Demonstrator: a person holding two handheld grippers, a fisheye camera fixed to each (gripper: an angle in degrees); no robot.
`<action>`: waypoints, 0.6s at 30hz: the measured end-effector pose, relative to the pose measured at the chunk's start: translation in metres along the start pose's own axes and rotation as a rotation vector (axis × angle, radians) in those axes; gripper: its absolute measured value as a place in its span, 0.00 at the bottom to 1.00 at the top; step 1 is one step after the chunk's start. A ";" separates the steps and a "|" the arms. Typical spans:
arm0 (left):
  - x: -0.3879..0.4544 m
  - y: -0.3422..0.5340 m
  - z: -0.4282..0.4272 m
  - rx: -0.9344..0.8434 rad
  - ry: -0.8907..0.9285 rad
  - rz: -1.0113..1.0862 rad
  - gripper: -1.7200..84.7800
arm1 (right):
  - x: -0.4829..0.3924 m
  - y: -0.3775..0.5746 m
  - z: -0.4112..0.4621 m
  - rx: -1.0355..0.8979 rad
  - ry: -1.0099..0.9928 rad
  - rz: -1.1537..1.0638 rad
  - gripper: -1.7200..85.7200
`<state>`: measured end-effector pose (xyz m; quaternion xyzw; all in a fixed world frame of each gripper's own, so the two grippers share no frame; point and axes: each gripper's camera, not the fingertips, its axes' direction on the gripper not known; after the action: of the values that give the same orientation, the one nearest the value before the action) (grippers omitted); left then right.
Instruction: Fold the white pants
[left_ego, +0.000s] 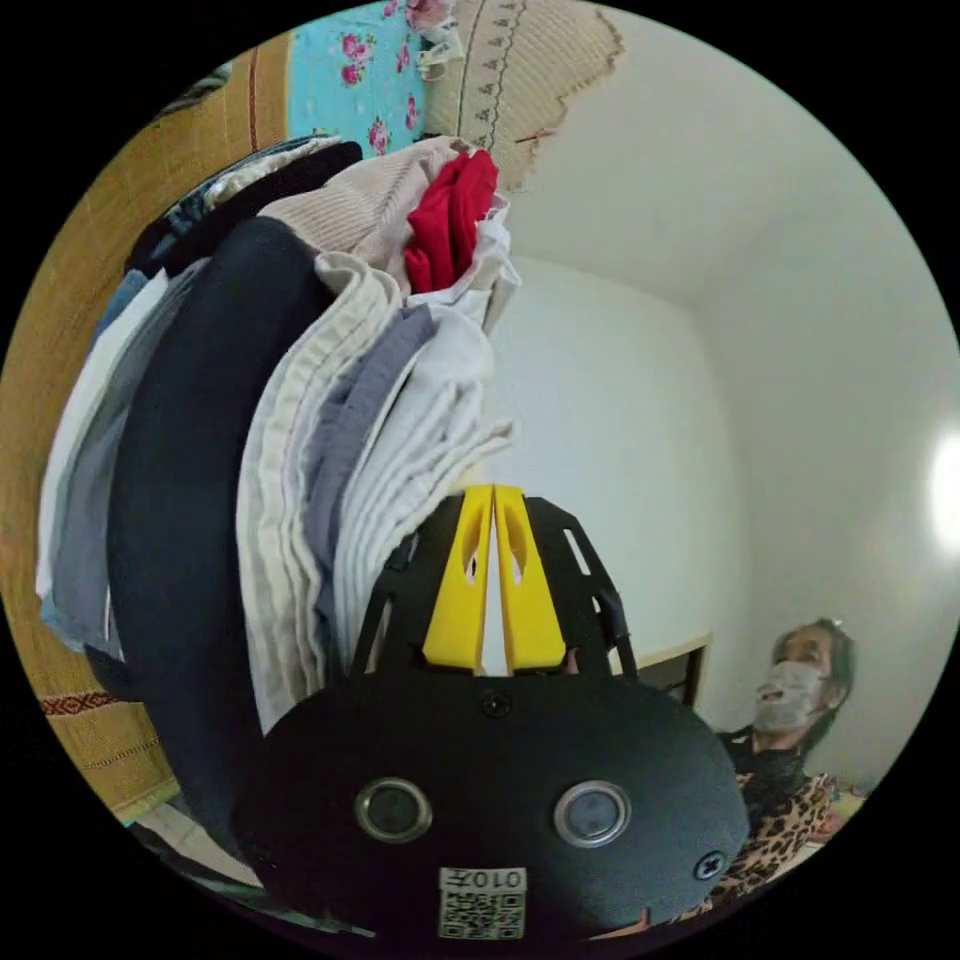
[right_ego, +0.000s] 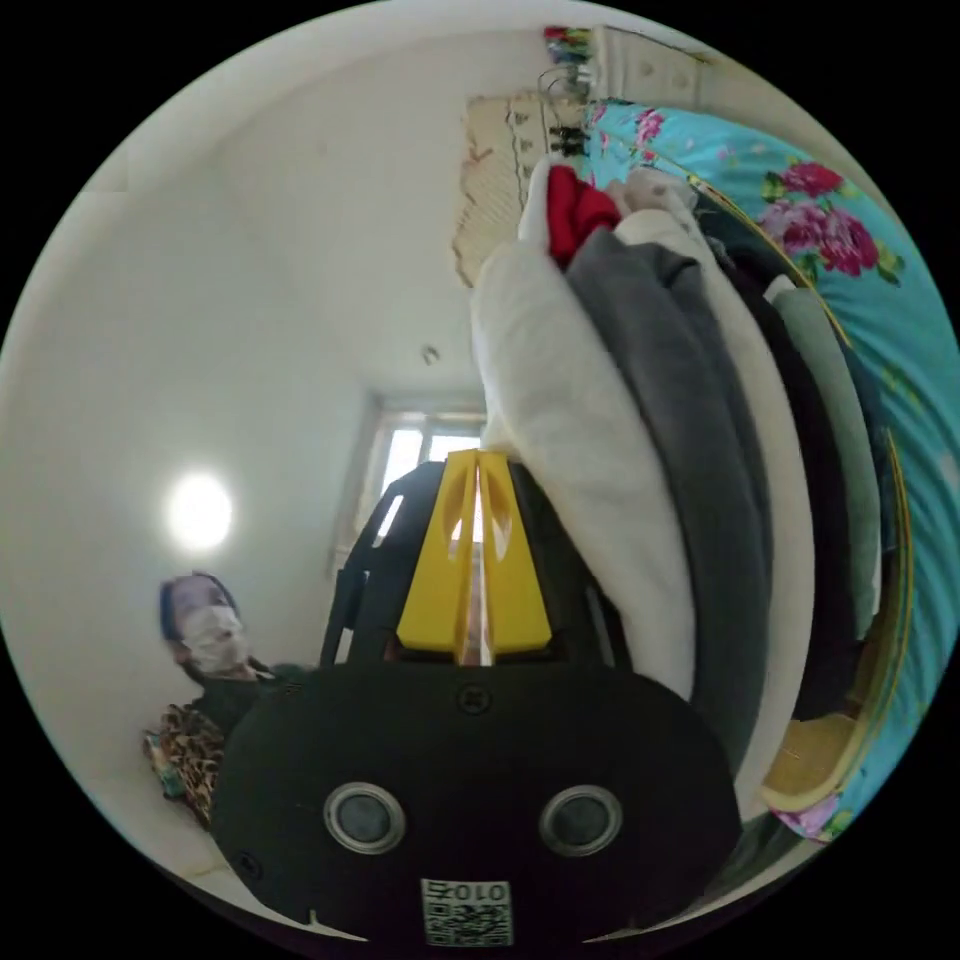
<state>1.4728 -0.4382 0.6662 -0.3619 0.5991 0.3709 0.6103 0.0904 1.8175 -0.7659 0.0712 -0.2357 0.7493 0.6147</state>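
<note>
- White pants (left_ego: 420, 450) sit folded in a stack of clothes (left_ego: 200, 480), just beside the left hand-held gripper (left_ego: 493, 500).
- Left jaws nearly closed, holding nothing.
- Right hand-held gripper (right_ego: 477, 465) nearly closed, empty, beside the stack.

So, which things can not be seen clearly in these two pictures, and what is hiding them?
- Left gripper view: the lower part of the stack of folded clothes is hidden behind the left gripper and its black body.
- Right gripper view: the bottom of the stack is hidden by the right gripper.
- Both views: which piece is the white pants cannot be told; only folded edges show.
- Right gripper view: the window is overexposed and partly covered.
</note>
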 end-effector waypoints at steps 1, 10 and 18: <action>0.006 0.004 0.003 -0.035 -0.028 0.033 0.02 | -0.004 0.002 -0.002 -0.016 0.022 -0.017 0.04; 0.101 0.066 -0.013 -0.042 0.004 0.231 0.02 | -0.152 0.034 0.017 -0.196 0.207 -0.391 0.04; 0.381 0.264 0.053 -0.130 -0.800 1.340 0.02 | -0.369 0.162 0.102 0.142 1.548 -1.165 0.04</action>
<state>1.2660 -0.2617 0.2871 0.2031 0.4015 0.7966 0.4037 0.0038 1.4229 -0.8655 -0.2990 0.3519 0.1797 0.8686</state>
